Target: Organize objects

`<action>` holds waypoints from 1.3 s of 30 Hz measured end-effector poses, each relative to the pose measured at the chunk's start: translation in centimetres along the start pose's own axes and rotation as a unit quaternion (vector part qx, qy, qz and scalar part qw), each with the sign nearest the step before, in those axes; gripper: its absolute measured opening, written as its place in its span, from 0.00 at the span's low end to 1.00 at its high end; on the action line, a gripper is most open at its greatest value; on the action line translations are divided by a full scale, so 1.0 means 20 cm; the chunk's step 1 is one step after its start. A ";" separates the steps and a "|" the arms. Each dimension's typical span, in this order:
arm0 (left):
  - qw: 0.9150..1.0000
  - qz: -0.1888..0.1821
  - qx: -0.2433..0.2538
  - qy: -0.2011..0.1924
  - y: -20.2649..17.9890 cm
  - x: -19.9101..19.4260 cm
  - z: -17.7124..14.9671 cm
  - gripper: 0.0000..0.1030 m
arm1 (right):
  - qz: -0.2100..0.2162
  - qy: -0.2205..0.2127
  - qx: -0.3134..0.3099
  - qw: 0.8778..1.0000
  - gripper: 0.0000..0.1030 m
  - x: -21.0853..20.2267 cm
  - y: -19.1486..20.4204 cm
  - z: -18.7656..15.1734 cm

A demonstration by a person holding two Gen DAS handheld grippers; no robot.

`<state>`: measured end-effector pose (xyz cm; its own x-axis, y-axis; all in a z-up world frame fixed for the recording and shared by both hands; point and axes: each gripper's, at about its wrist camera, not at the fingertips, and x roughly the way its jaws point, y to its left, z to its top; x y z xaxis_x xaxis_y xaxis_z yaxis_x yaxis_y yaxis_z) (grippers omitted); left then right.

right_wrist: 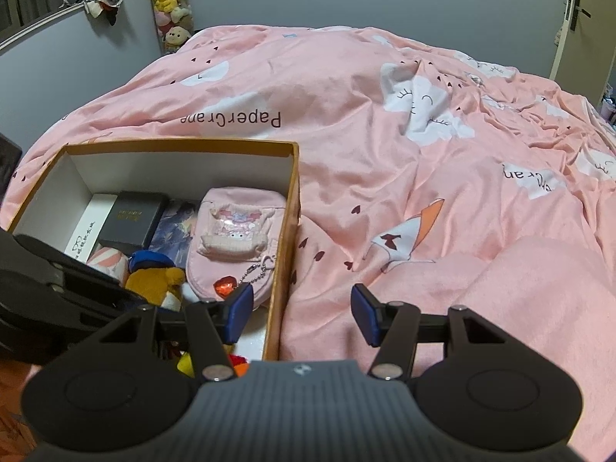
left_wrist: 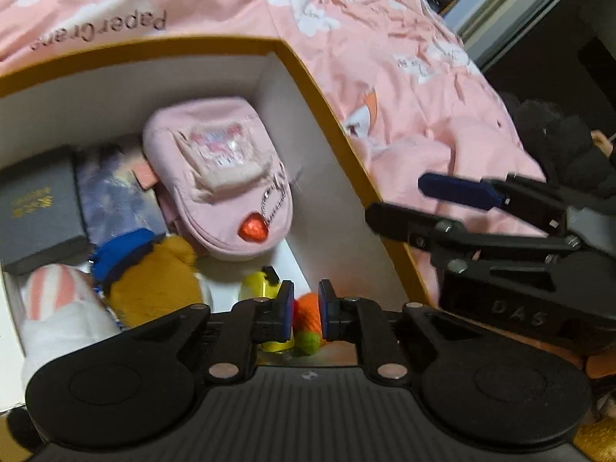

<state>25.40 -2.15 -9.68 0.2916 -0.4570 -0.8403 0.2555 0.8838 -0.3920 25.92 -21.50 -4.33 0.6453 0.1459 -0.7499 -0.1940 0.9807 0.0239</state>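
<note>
An orange-rimmed cardboard box (left_wrist: 308, 77) with white walls lies on a pink bed. Inside it are a pink pouch (left_wrist: 219, 169) with a red heart charm (left_wrist: 253, 227), a brown plush with a blue hat (left_wrist: 154, 281), a yellow toy (left_wrist: 261, 281) and a dark grey case (left_wrist: 38, 208). My left gripper (left_wrist: 306, 308) is low in the box's near right corner, shut on an orange knitted toy (left_wrist: 307, 317) with a green end. My right gripper (right_wrist: 302, 308) stands open and empty, straddling the box's right wall (right_wrist: 292, 192); it also shows as the right gripper (left_wrist: 396, 198) beside the box.
A white and pink striped plush (left_wrist: 54, 300) and a purple printed packet (left_wrist: 115, 196) fill the box's left side. The pink duvet (right_wrist: 423, 154) spreads to the right. A stack of plush toys (right_wrist: 171, 4) stands by the far wall. A door (right_wrist: 573, 19) is at the far right.
</note>
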 end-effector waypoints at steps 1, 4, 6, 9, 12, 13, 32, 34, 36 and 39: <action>1.000 0.007 -0.003 0.008 0.00 0.02 0.00 0.13 | 0.001 0.000 0.001 1.000 0.56 0.00 0.00 0.00; 1.000 0.021 -0.009 0.013 0.02 0.02 0.00 0.08 | 0.002 0.000 0.002 1.000 0.56 0.00 0.00 0.00; 0.999 0.041 -0.004 0.010 0.03 0.00 0.00 0.08 | 0.002 0.000 0.001 1.000 0.56 0.00 0.00 -0.01; 0.997 0.076 0.000 0.016 0.05 -0.01 0.01 0.08 | 0.005 0.001 0.001 1.000 0.56 0.00 0.00 0.00; 0.997 0.069 -0.012 0.018 0.08 0.00 0.01 0.08 | 0.006 0.002 0.000 1.000 0.56 0.00 0.01 -0.01; 0.997 0.071 -0.010 0.017 0.08 0.00 0.01 0.08 | 0.006 0.003 -0.001 1.000 0.56 0.00 0.01 -0.01; 0.964 0.143 0.031 -0.223 -0.15 -0.68 -0.18 0.21 | 0.059 -0.064 0.017 0.996 0.58 -0.32 0.11 0.02; 0.953 0.166 0.030 -0.254 -0.18 -0.76 -0.23 0.27 | 0.065 -0.082 0.020 0.994 0.59 -0.39 0.15 0.01; 0.940 0.186 0.030 -0.283 -0.20 -0.83 -0.29 0.32 | 0.073 -0.098 0.019 0.992 0.61 -0.46 0.18 0.00; 0.928 0.211 0.011 -0.307 -0.22 -0.91 -0.37 0.41 | 0.069 -0.124 0.004 0.990 0.68 -0.56 0.25 -0.02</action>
<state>12.19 3.03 4.47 0.8386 -0.0468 -0.5428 0.0154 0.9979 -0.0623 17.45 -18.20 3.84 0.7753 0.3050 -0.5531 -0.2874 0.9501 0.1212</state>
